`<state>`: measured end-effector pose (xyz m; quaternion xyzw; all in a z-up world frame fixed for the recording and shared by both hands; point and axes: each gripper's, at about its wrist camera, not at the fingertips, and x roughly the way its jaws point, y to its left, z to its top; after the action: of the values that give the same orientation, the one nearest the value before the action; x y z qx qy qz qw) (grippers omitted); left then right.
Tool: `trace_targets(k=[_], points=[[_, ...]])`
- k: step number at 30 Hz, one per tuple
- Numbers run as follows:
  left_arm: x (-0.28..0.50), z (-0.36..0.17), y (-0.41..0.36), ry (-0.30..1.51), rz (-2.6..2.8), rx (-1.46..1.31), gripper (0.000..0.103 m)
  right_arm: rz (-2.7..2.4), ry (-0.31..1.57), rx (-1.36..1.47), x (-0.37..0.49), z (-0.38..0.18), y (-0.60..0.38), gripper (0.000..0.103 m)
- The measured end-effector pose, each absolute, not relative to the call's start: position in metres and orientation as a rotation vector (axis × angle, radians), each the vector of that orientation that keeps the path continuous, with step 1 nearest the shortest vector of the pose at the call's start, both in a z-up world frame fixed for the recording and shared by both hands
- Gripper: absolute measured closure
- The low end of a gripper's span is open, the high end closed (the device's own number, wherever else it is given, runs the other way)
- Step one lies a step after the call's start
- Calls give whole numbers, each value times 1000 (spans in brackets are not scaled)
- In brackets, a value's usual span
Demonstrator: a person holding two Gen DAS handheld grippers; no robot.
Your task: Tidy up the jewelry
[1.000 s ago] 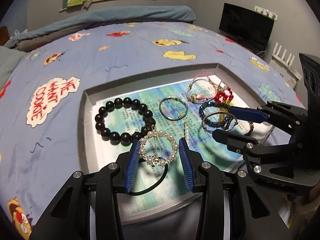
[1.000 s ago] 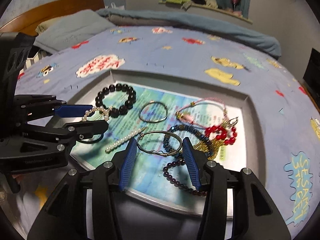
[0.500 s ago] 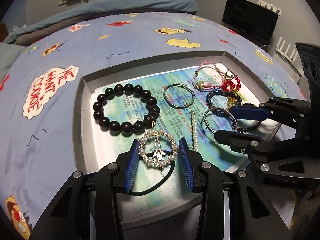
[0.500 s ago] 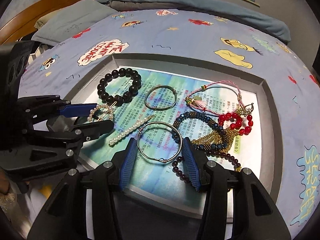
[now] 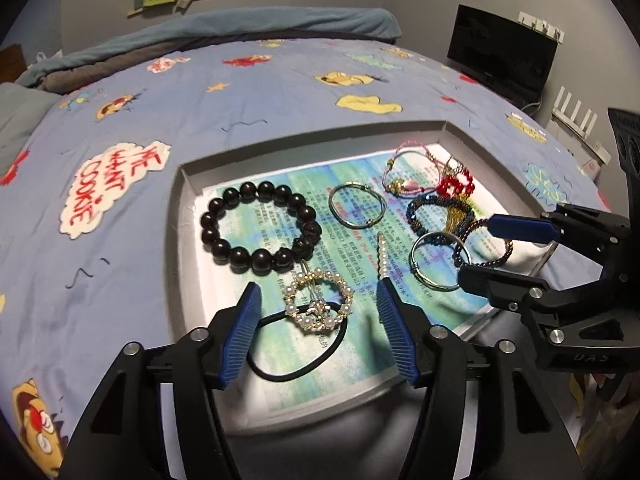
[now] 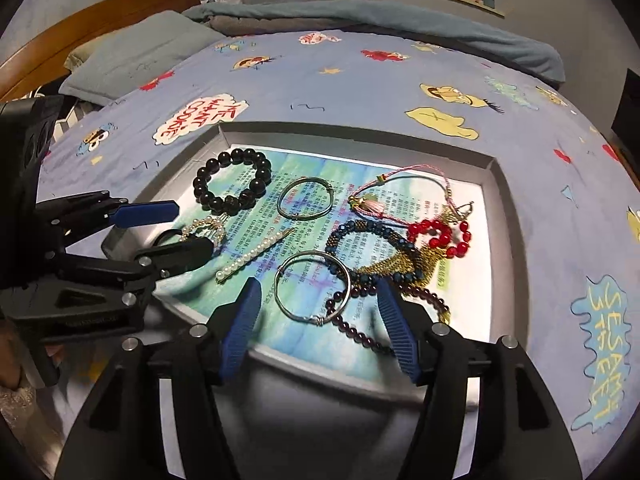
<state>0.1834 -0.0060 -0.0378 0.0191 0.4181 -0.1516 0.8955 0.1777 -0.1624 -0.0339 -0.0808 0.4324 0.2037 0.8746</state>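
Note:
A grey tray (image 5: pixel 182 216) lined with printed paper lies on the bed and holds jewelry. My left gripper (image 5: pixel 318 300) is open over the pearl-ring hair tie (image 5: pixel 318 306), not touching it. My right gripper (image 6: pixel 318 300) is open around a silver bangle (image 6: pixel 314 292); it also shows in the left wrist view (image 5: pixel 438 266). A black bead bracelet (image 5: pixel 258 228), a second silver bangle (image 5: pixel 356 210), a pearl hair pin (image 6: pixel 254 256), a pink cord bracelet (image 6: pixel 400 196), red beads (image 6: pixel 440 238), a blue-gold bracelet (image 6: pixel 372 252) and a dark purple bead string (image 6: pixel 360 330) lie in the tray.
The tray sits on a blue cartoon bedspread (image 5: pixel 280 92). A pillow (image 6: pixel 136 56) and wooden headboard (image 6: pixel 100 20) are at the far left in the right wrist view. A black monitor (image 5: pixel 502 54) and white router (image 5: pixel 576 114) stand at the right.
Both grippers have pulled back and risen slightly from the tray, and their jaws have spread wider. The jewelry has not moved.

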Motion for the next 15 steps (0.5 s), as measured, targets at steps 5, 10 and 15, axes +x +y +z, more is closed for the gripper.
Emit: trace_targets(k=[5, 10, 15], points=[[162, -18, -3, 813, -307, 54, 23, 396, 849, -160, 157, -15, -177, 23], [130, 1, -1, 760, -296, 85, 9, 376, 810, -165, 130, 0, -193, 6], [97, 9, -2, 747, -288, 83, 8, 368, 794, -154, 106, 9, -208, 6]])
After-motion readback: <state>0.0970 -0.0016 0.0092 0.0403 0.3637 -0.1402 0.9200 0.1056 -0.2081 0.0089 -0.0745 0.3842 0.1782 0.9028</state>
